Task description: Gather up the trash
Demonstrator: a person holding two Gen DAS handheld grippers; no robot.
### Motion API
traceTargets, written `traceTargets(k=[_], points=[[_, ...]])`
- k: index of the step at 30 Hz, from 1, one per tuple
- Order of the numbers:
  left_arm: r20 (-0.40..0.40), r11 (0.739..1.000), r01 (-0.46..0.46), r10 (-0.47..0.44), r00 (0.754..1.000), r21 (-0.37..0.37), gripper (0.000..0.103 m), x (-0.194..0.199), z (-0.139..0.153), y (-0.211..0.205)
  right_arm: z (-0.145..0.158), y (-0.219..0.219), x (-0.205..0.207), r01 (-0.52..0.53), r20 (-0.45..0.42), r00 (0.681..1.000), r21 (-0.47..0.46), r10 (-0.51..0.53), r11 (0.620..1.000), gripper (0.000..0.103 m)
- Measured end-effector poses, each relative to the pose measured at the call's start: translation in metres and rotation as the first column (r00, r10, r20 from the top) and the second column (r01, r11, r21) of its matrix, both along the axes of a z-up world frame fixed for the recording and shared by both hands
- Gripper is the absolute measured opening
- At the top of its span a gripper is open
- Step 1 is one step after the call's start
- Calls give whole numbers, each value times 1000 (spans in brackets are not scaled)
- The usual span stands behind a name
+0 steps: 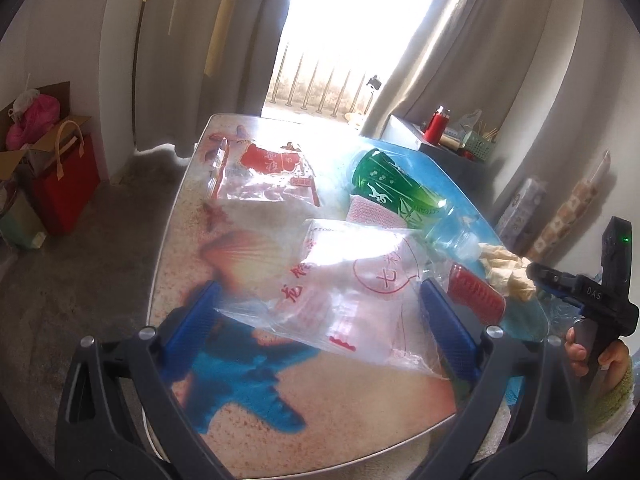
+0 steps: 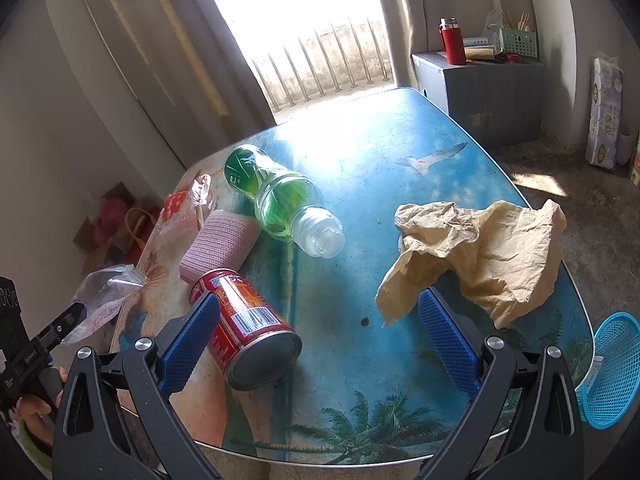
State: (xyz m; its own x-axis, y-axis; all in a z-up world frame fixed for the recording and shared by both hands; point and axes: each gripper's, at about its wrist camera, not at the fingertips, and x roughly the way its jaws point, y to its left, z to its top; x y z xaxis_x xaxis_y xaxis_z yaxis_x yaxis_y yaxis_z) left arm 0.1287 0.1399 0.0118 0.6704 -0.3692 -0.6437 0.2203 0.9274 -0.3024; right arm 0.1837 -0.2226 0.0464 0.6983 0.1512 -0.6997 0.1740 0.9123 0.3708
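My left gripper (image 1: 324,320) is open over the beach-print table (image 1: 320,400), its blue pads on either side of a clear plastic bag with red print (image 1: 340,292). A second printed bag (image 1: 268,176) lies farther back. My right gripper (image 2: 320,340) is open too. A red can (image 2: 248,328) lies on its side just inside the left finger, and crumpled tan paper (image 2: 480,256) reaches the right finger. An uncapped green bottle (image 2: 280,196) and a pink sponge (image 2: 220,248) lie behind the can.
A blue mesh basket (image 2: 612,368) sits below the table's right edge. A grey cabinet (image 2: 480,92) with a red flask stands at the back right. Cardboard boxes and a red bag (image 1: 64,184) are on the floor to the left. A hand (image 1: 580,352) holds the right gripper's handle.
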Motion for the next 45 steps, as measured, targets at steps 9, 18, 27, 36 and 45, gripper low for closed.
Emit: traceTargets(k=[9, 18, 27, 36, 45], points=[[-232, 999, 27, -18, 973, 38, 95, 13, -47, -34, -3, -17, -14, 19, 6, 1000, 32, -19, 999, 97], [-259, 997, 56, -66, 964, -48, 95, 9, -40, -36, -10, -21, -21, -6, 2, 1000, 82, 6, 997, 97], [-390, 978, 40, -120, 913, -207, 95, 9, -64, -29, -5, -17, -27, -16, 4, 1000, 93, 16, 996, 97], [-261, 987, 143, -156, 953, -68, 95, -9, -49, -36, 14, 28, -28, -174, 52, 984, 69, 171, 982, 97], [-101, 957, 197, -179, 979, 213, 95, -36, -46, -42, 25, 85, -22, -321, 66, 946, 54, 318, 945, 79]])
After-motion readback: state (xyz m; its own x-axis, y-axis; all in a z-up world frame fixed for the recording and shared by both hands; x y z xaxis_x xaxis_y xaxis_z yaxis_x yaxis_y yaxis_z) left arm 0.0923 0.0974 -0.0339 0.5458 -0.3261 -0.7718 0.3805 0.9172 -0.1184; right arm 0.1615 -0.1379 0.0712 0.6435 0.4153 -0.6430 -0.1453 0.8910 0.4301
